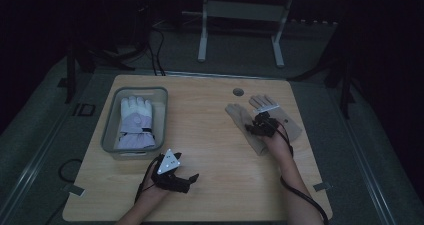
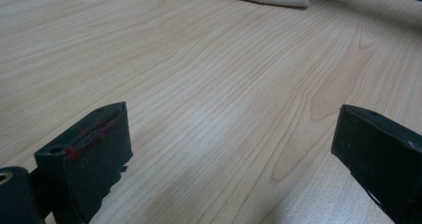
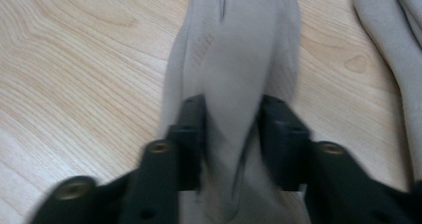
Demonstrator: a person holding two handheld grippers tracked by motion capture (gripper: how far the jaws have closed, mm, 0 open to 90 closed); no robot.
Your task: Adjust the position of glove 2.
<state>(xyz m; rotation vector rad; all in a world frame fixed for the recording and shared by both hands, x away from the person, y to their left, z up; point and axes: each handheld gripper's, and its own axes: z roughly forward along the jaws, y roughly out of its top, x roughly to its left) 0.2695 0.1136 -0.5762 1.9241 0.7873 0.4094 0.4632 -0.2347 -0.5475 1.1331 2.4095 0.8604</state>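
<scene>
Right gripper (image 3: 231, 129) pinching the beige glove (image 3: 239, 50) on the table's (image 1: 210, 135) right half.
Its jaws are closed on bunched fabric: the pickup step. Next, I judge, comes a lift toward the bin (image 1: 111, 130) holding a white glove (image 1: 135, 122); left gripper (image 2: 229, 149) rests wide open, holding nothing.

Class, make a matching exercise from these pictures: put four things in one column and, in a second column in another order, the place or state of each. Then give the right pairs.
Things:
1. white glove
2. beige glove
3. left gripper
4. round hole

Places or states:
A. open over bare wood
B. in the tabletop near the far edge
C. lying in the grey bin
D. pinched between the jaws of the right gripper

Pairs: 1-C, 2-D, 3-A, 4-B
</scene>
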